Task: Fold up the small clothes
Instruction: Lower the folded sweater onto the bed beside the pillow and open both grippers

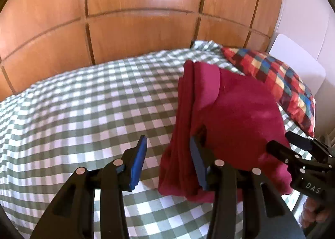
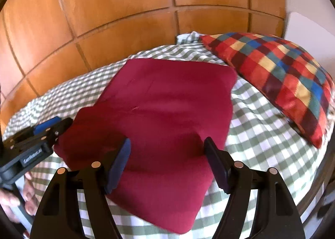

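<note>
A dark red garment [image 2: 167, 100], folded to a flat rectangle, lies on the green-and-white checked bedspread [image 2: 261, 134]. My right gripper [image 2: 167, 140] stands open above its near end, with the cloth spread below and between the two fingers. In the left wrist view the garment [image 1: 240, 117] has stacked folds along its left side. My left gripper [image 1: 168, 140] is open there: its right finger [image 1: 196, 155] sits in those folds and its left finger [image 1: 140, 155] is clear of the cloth. Each gripper shows in the other's view: right gripper [image 1: 280, 139], left gripper [image 2: 62, 120].
A red, blue and yellow checked cushion [image 2: 282, 75] lies at the bed's right end, just past the garment. Wooden wardrobe panels [image 1: 136, 19] stand close behind the bed. A white board [image 1: 297, 65] rises at the right. A person's hand [image 2: 12, 201] holds the left gripper.
</note>
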{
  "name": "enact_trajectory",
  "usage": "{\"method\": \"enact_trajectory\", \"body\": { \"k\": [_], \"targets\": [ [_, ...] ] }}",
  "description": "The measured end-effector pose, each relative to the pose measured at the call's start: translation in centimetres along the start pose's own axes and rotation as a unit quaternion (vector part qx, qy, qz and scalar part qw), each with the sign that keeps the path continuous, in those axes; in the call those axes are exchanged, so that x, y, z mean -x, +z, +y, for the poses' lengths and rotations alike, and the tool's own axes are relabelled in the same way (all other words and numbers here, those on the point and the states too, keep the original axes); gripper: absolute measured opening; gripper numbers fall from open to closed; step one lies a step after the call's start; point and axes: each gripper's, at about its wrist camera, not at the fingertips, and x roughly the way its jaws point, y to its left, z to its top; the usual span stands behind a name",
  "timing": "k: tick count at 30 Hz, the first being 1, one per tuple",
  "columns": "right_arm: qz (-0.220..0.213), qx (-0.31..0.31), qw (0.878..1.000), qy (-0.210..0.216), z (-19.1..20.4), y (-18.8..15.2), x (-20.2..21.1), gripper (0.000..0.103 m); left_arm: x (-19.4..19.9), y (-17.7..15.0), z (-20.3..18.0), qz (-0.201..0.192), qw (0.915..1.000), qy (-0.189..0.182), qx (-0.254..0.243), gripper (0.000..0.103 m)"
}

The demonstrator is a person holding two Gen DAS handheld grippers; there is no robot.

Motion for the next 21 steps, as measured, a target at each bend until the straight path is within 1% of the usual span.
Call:
{"method": "enact_trajectory", "body": {
  "k": [2,4,6,8,10,12,13,15,16,17,20,21],
  "targets": [
    [-0.004,-0.002,1.0,-0.011,0.3,-0.3,0.5,0.071,0.9,-0.1,-0.1,-0.009,1.0,0.003,0.0,0.047],
    [-0.006,-0.003,1.0,-0.024,0.6,-0.5,0.7,0.072,1.9,-0.3,-0.1,-0.021,0.9998,0.007,0.002,0.053],
    [-0.006,-0.011,0.999,-0.039,0.8,-0.9,0.9,0.077,2.7,-0.5,0.0,-0.025,0.9996,0.009,0.006,0.055],
    [-0.005,-0.018,0.998,-0.054,1.0,-1.1,0.9,0.077,3.4,-0.8,0.2,-0.03,0.9994,0.011,0.011,0.058],
    [-0.002,-0.022,0.998,-0.065,1.2,-1.6,1.1,0.078,3.8,-1.0,0.3,-0.032,0.9993,0.014,0.015,0.063],
    [-0.004,-0.025,0.997,-0.075,1.5,-2.1,1.4,0.083,4.4,-1.3,0.5,-0.033,0.9991,0.016,0.02,0.064],
    [-0.008,-0.025,0.996,-0.081,1.7,-2.4,1.6,0.083,4.6,-1.5,0.5,-0.034,0.999,0.017,0.022,0.066],
    [-0.012,-0.024,0.996,-0.088,2.1,-2.8,2.1,0.084,5.0,-1.8,0.6,-0.036,0.9989,0.02,0.024,0.069],
    [-0.014,-0.026,0.996,-0.089,2.2,-3.0,2.3,0.088,5.3,-2.1,0.6,-0.039,0.9987,0.024,0.022,0.072],
    [-0.017,-0.029,0.995,-0.091,2.3,-3.2,2.6,0.089,5.6,-2.2,0.5,-0.042,0.9985,0.029,0.02,0.073],
    [-0.029,-0.036,0.994,-0.098,2.5,-3.4,3.4,0.09,6.3,-2.6,0.4,-0.052,0.9976,0.042,0.016,0.078],
    [-0.034,-0.044,0.993,-0.102,2.4,-3.4,3.7,0.092,6.5,-2.7,0.4,-0.055,0.9974,0.045,0.016,0.081]
  ]
}}
